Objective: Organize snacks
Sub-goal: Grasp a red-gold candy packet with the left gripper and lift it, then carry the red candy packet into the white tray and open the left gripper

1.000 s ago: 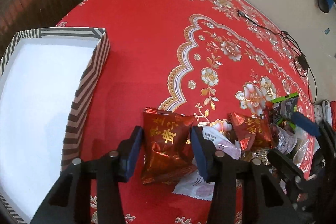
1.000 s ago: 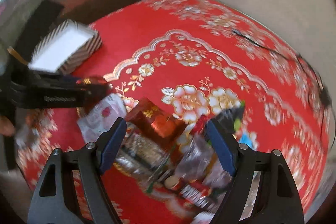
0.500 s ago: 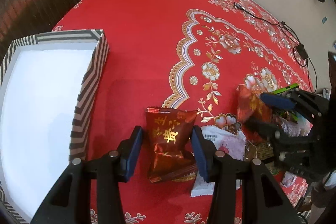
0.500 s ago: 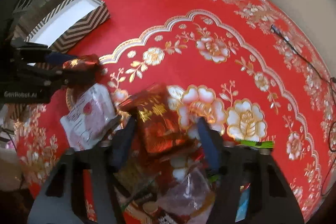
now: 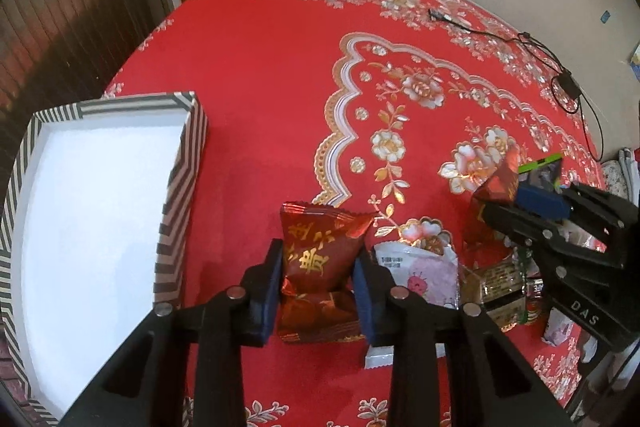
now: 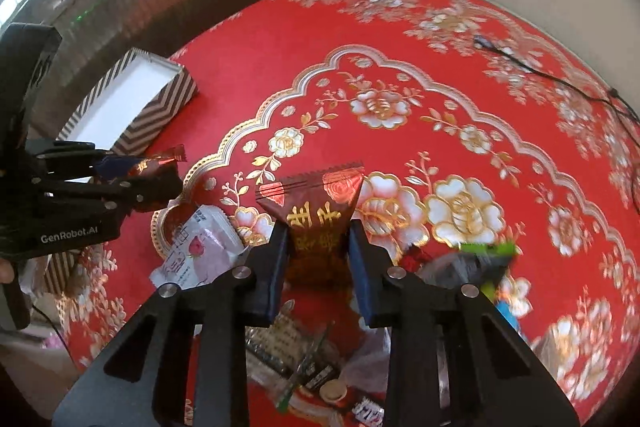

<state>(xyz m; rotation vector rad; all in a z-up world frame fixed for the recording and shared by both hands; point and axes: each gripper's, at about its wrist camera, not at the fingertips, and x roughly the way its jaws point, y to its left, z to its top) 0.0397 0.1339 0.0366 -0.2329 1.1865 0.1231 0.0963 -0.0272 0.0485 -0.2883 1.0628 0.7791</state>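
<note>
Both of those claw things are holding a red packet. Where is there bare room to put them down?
The striped box shows a bare white floor. The red tablecloth is free between the box and the snack pile, and beyond towards the black cable. It is crowded around the pile, under the right hand-held gripper.

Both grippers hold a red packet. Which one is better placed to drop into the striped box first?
Left. The left gripper, shut on its red packet, sits right beside the striped box. The right gripper is over the snack pile, farther away.
</note>
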